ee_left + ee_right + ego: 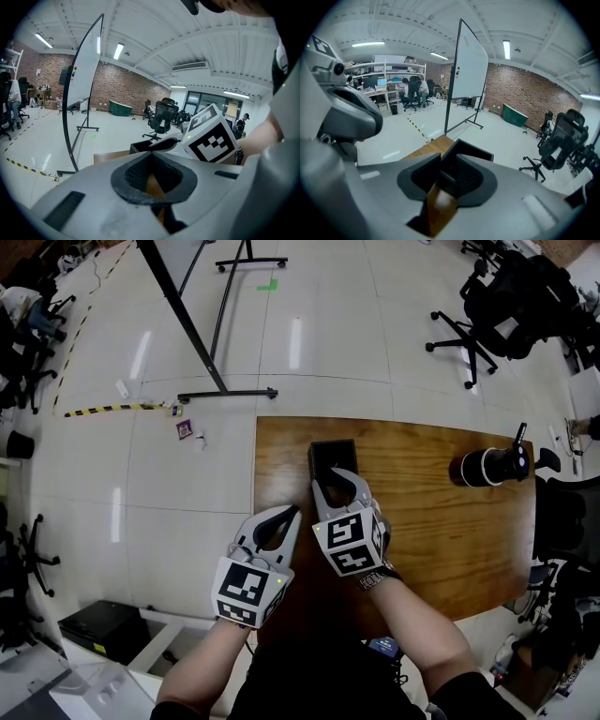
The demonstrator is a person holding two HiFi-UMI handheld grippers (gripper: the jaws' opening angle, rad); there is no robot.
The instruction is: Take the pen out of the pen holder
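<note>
1. We are seeing a whiteboard stand (202,343) standing on the pale floor, up on the left.
2. We are holding the left gripper (294,514) over the left edge of the wooden table (431,549). Its jaw tips are pressing together, and nothing is sitting between them.
3. We are looking at the black mesh pen holder (333,454) standing at the far edge of the table, near the left corner. We cannot tell if a pen is inside it.
4. We are holding the right gripper (336,472) just beside the left one, pointing down at the pen holder. Its jaws are standing a little apart, and the near edge of the holder is sitting right at the tips. They are not pinching anything.
5. We are seeing a black round thing (486,468) lying well apart on the right side of the table, with a thin dark stick (520,440) by it. It is too small to tell what it is.
6. We are seeing a black office chair (478,315) standing on the floor, up on the right.
</note>
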